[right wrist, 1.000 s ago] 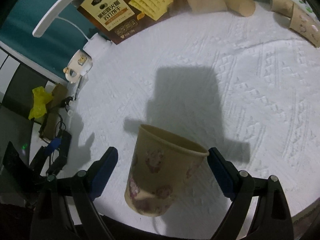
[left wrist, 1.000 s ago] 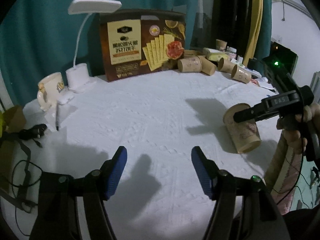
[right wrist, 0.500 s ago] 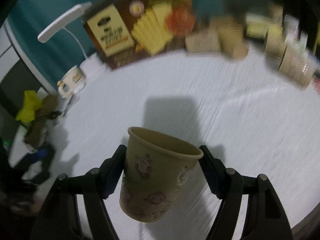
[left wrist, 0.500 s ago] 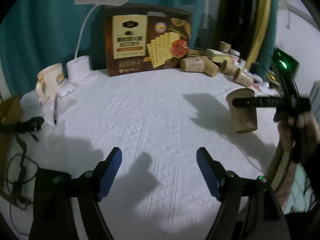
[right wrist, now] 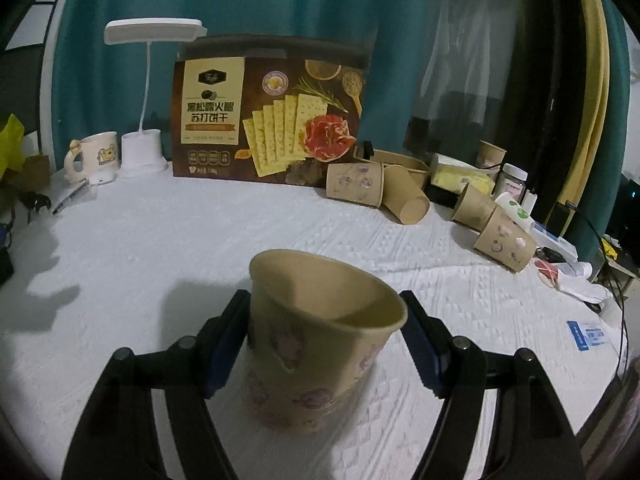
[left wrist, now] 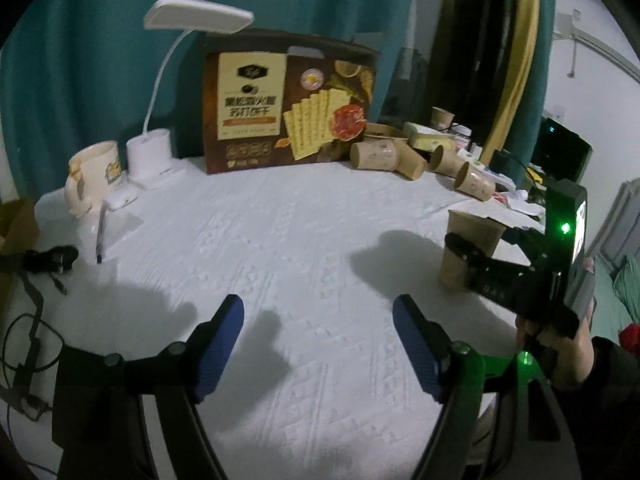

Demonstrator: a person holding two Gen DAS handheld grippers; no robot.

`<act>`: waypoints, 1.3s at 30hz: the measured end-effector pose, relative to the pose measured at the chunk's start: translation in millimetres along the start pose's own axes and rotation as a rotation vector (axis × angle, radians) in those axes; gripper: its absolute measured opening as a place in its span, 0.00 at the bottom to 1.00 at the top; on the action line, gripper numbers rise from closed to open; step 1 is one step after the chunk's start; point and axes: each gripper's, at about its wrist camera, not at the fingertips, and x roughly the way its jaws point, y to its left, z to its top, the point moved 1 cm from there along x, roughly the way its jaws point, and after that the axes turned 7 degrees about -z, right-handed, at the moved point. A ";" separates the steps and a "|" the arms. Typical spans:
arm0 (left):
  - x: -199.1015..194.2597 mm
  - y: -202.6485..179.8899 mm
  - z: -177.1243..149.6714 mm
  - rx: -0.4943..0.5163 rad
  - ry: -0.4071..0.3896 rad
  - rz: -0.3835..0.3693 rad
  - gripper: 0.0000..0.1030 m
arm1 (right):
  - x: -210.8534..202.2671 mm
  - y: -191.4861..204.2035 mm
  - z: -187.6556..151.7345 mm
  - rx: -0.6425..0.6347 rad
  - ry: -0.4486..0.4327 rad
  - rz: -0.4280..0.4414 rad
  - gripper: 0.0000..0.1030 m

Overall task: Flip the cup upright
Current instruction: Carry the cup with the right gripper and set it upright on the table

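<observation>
Right gripper (right wrist: 324, 336) pinches paper cup (right wrist: 320, 356), mouth toward 12 o'clock, near-upright on counter (right wrist: 200, 248); left gripper (left wrist: 318, 340) spread, empty; next: level, release.

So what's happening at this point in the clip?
A person holds a two-finger gripper in each hand over a table with a white cloth. The right gripper is shut on a paper cup, its pads pressing the sides; the cup is mouth up, roughly upright, at or just above the cloth. The left gripper hangs open over bare cloth, holding nothing. More paper cups lie on their sides at the back beside a cracker box.
</observation>
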 end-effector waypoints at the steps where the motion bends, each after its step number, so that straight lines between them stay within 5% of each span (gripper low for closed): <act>1: 1.1 -3.5 0.3 0.013 0.004 -0.005 0.75 | -3.2 1.2 -2.4 -0.003 -0.003 -0.001 0.69; 6: 2.2 -16.4 -1.3 0.056 -0.027 0.060 0.76 | -16.7 2.6 -13.0 -0.013 -0.010 0.004 0.70; 27: -19.3 -31.4 -14.9 0.033 -0.081 0.045 0.88 | -39.7 0.4 -43.0 0.046 0.121 0.118 0.70; 39: -21.0 -51.0 -20.6 0.068 -0.096 0.020 0.89 | -74.8 -29.3 -59.7 0.132 0.210 0.095 0.70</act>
